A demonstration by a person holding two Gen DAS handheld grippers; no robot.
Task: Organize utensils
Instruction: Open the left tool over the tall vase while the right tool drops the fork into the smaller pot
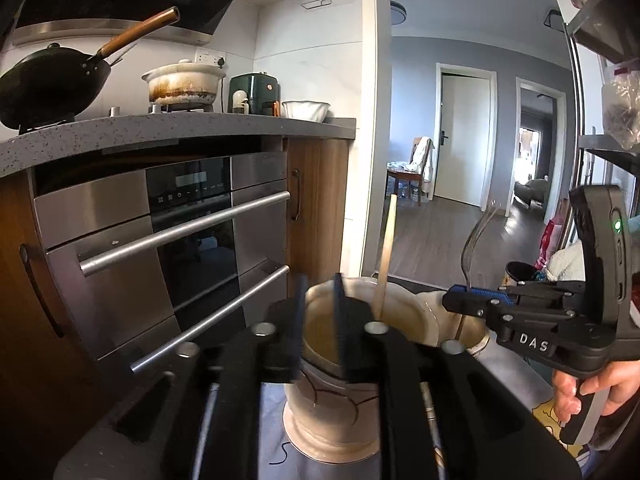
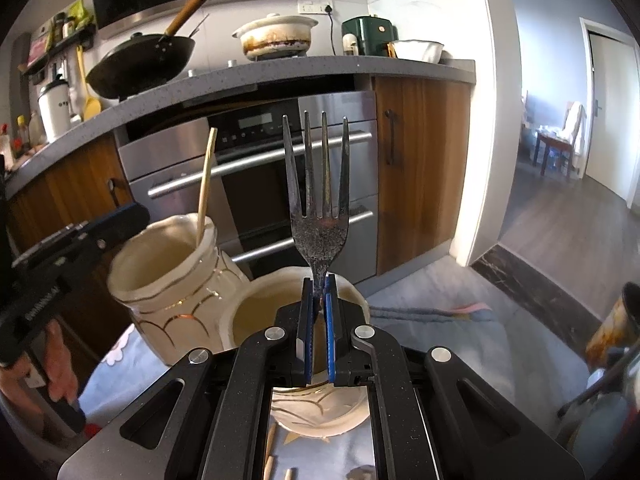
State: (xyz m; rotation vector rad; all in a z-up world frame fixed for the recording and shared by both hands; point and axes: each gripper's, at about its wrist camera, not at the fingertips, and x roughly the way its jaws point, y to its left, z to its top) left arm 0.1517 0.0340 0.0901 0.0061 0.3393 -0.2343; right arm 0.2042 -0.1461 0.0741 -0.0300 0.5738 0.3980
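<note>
My right gripper (image 2: 319, 282) is shut on the neck of a metal fork (image 2: 318, 200), tines up. The fork's handle hangs into the mouth of a cream jar (image 2: 256, 312) right under the jaws. A second cream jar with gold lines (image 2: 160, 280) stands to its left and holds one wooden chopstick (image 2: 206, 184) upright. My left gripper (image 1: 320, 282) hovers over that jar (image 1: 400, 320), open. Its fingers stand apart to the left of the chopstick (image 1: 385, 260), with nothing between them. The right gripper (image 1: 454, 300) and fork (image 1: 474, 240) show at the right of the left wrist view.
The jars stand on a blue patterned cloth (image 2: 440, 344), with loose chopsticks (image 2: 270, 452) near its front. A steel oven (image 1: 180, 240) and a grey counter (image 1: 160, 132) with a wok and a clay pot lie behind. A dark mug (image 2: 616, 320) stands at the right.
</note>
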